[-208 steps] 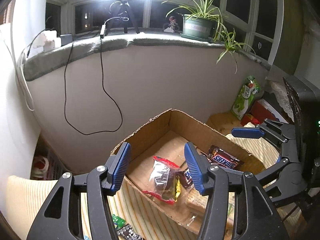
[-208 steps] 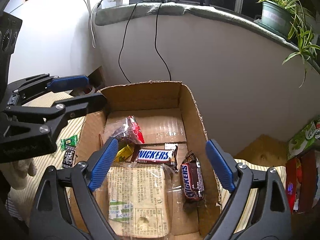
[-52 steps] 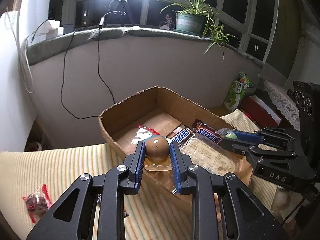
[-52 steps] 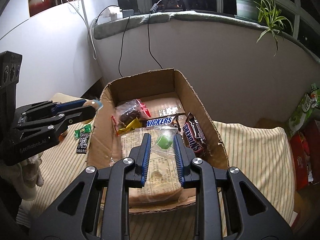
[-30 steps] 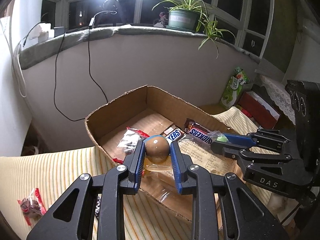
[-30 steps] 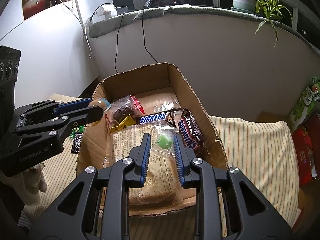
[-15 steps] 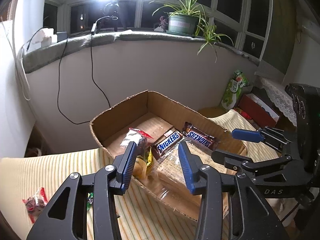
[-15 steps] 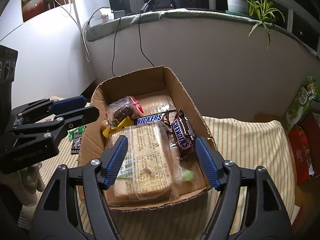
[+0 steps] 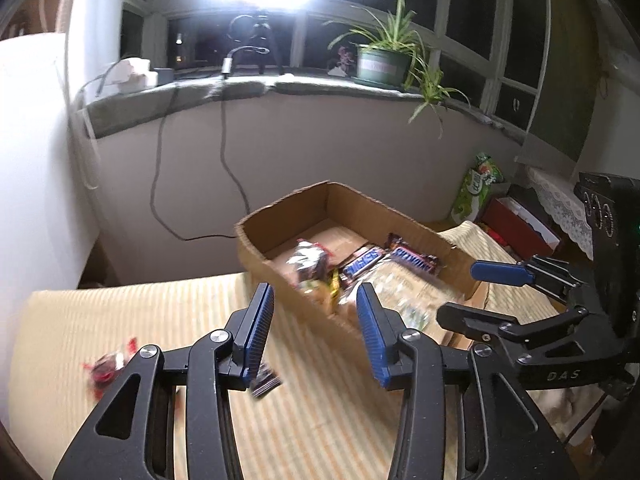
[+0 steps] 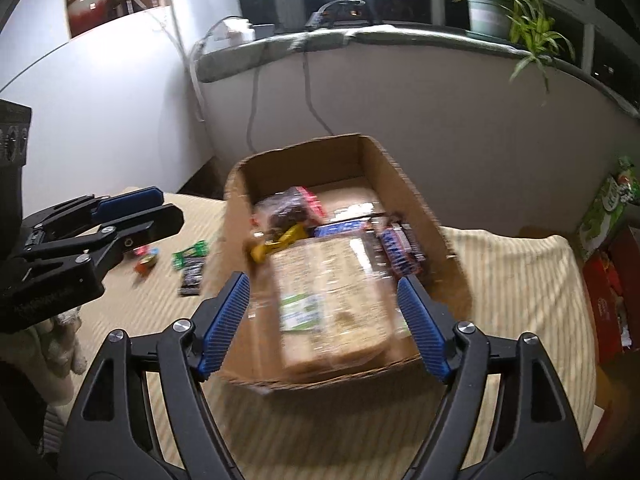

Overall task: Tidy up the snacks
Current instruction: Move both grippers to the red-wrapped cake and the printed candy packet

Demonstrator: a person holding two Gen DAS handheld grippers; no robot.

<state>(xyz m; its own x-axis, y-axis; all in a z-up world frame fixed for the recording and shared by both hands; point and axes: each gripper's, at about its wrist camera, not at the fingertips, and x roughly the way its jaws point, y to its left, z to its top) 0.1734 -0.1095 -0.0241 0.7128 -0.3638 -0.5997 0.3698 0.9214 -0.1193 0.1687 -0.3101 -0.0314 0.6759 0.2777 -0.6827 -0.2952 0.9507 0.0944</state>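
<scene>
An open cardboard box (image 10: pixel 404 184) stands on the striped cloth. It holds a big clear cracker pack (image 10: pixel 332 284), Snickers bars (image 10: pixel 400 248) and a bag of dark sweets (image 10: pixel 288 208). Above the box's near end my right gripper (image 10: pixel 324 324) has its jaws opening, with nothing pressed between the pads. My left gripper (image 9: pixel 316 332) is open and empty, over the cloth just left of the box (image 9: pixel 280 256). Each view shows the other gripper too: the right one (image 9: pixel 476 294) and the left one (image 10: pixel 168 206). Loose snacks lie on the cloth: a red-wrapped one (image 9: pixel 106 364), a dark packet (image 10: pixel 192 276) and a green packet (image 10: pixel 190 252).
Behind the box a grey wall carries hanging cables (image 9: pixel 224 152) and a sill with a potted plant (image 9: pixel 380 64). A green bag (image 10: pixel 604 208) and a red box (image 9: pixel 520 228) sit right of the cloth. The cloth's left edge drops off near a white wall.
Both grippers have opened. The left one let go of the brown ball snack, the right one of the green sweet pack, into the box. Both have drawn back from the box.
</scene>
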